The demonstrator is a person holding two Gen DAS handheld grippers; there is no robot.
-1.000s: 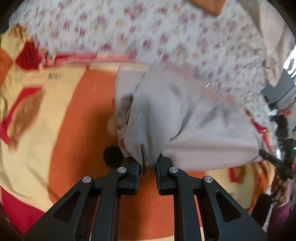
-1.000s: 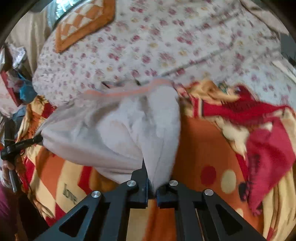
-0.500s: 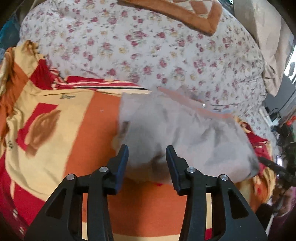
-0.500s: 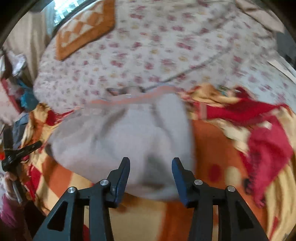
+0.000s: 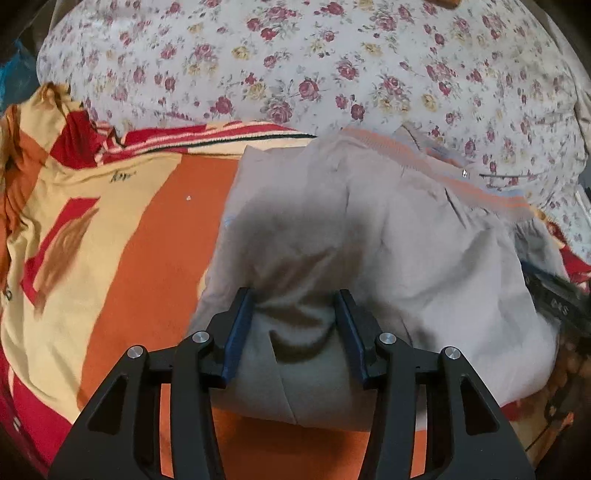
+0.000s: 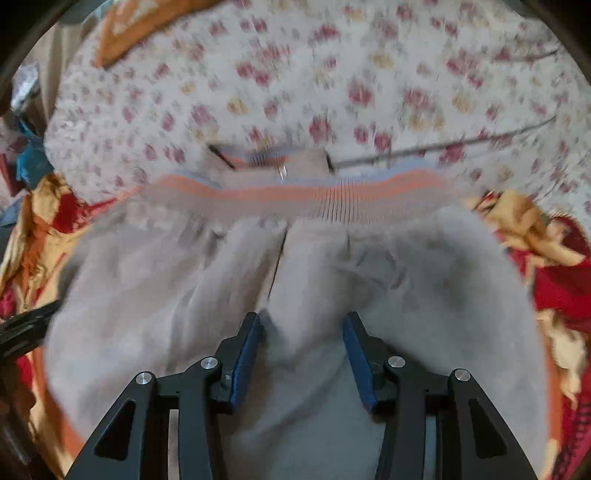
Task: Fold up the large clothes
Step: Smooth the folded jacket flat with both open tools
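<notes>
A grey garment (image 5: 406, 240) with an orange-striped ribbed waistband (image 5: 461, 177) lies folded in a heap on an orange, yellow and red blanket (image 5: 147, 240). My left gripper (image 5: 293, 295) hangs just over its near left part. Its jaws are opening, and a soft hump of grey cloth sits loose between them with the pads off it. In the right wrist view, which is blurred, the same garment (image 6: 332, 266) fills the middle and its waistband (image 6: 295, 194) runs across the far side. My right gripper (image 6: 303, 317) stands open above the cloth, holding nothing.
A floral sheet (image 5: 295, 74) covers the bed beyond the blanket. Crumpled red and yellow blanket folds (image 6: 554, 288) rise at the right of the garment. An orange patterned cushion (image 6: 147, 22) lies at the far left. Clutter sits past the bed's left edge (image 6: 26, 162).
Both grippers were shut on bunched grey cloth a second ago. Both have let go and opened, and the garment has dropped flat onto the blanket. The right gripper has come closer over it.
</notes>
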